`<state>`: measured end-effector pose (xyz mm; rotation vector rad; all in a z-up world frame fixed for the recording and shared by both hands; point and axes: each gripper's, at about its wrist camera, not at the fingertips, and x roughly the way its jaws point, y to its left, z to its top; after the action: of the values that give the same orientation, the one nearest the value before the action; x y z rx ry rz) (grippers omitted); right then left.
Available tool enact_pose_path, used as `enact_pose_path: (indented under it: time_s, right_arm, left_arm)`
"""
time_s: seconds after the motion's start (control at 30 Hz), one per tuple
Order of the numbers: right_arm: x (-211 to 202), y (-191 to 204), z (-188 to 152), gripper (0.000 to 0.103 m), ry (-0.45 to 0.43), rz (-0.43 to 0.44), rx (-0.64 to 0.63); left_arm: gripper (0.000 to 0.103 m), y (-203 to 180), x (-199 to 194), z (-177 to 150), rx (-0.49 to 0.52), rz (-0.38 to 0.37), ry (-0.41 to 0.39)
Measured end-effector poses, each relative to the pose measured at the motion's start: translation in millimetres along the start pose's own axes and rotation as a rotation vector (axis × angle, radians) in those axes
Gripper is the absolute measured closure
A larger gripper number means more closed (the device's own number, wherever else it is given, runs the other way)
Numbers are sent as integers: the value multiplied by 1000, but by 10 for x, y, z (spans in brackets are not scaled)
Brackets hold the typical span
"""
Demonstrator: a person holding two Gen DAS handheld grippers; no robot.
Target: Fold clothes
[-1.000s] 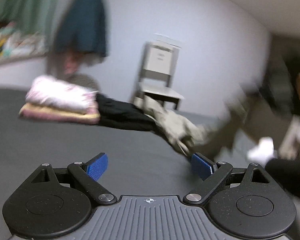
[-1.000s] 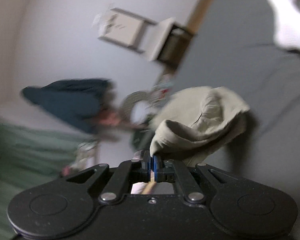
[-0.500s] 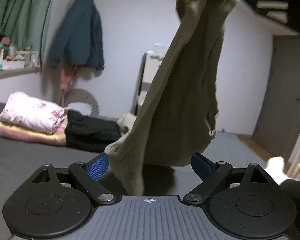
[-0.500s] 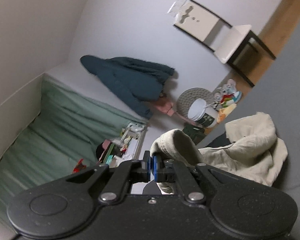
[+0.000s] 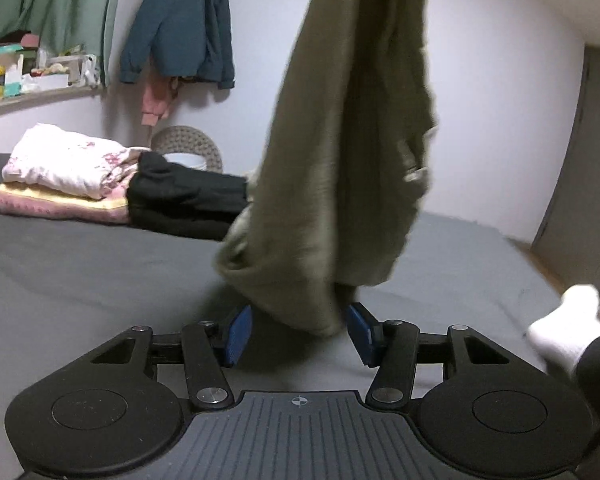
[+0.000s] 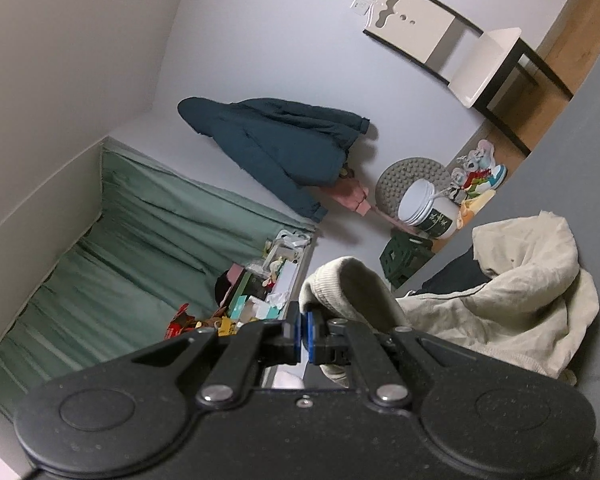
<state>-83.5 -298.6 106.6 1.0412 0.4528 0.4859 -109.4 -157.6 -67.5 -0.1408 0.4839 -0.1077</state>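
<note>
An olive-beige sweatshirt [image 5: 340,140] hangs in the air over the grey bed [image 5: 80,280], running up out of the top of the left wrist view. Its lower end dangles between the blue pads [image 5: 236,330] of my left gripper [image 5: 298,330], which is open with a gap on both sides of the cloth. In the right wrist view my right gripper [image 6: 303,334] is shut on the sweatshirt's ribbed edge [image 6: 348,280]. The rest of the sweatshirt [image 6: 520,300] bunches to the right of that gripper.
A folded pink and white stack [image 5: 60,168] and folded black clothes [image 5: 184,196] lie at the bed's far side. A person's white sock [image 5: 568,324] rests at the right edge. A teal jacket [image 5: 180,20] hangs on the wall; a chair [image 6: 480,52] stands beyond.
The right gripper has raised the sweatshirt off the bed until it hangs. The left gripper's fingers have narrowed around its dangling lower end.
</note>
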Motion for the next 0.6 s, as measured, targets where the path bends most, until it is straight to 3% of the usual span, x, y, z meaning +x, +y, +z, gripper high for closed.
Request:
enact_pose_path:
  time_s: [0.27, 0.37, 0.47, 0.6]
  right_arm:
    - [-72, 24, -104, 98, -14, 3, -20]
    - [-102, 16, -113, 98, -20, 11, -5]
    - [-157, 9, -119, 98, -37, 0, -15]
    - [-348, 6, -127, 98, -113, -44, -75]
  left_arm:
    - [51, 173, 298, 129, -130, 61, 42]
    - [70, 251, 364, 155, -118, 55, 48]
    - [97, 325, 402, 169, -100, 31, 55]
    - [100, 517, 322, 243, -48, 60, 17]
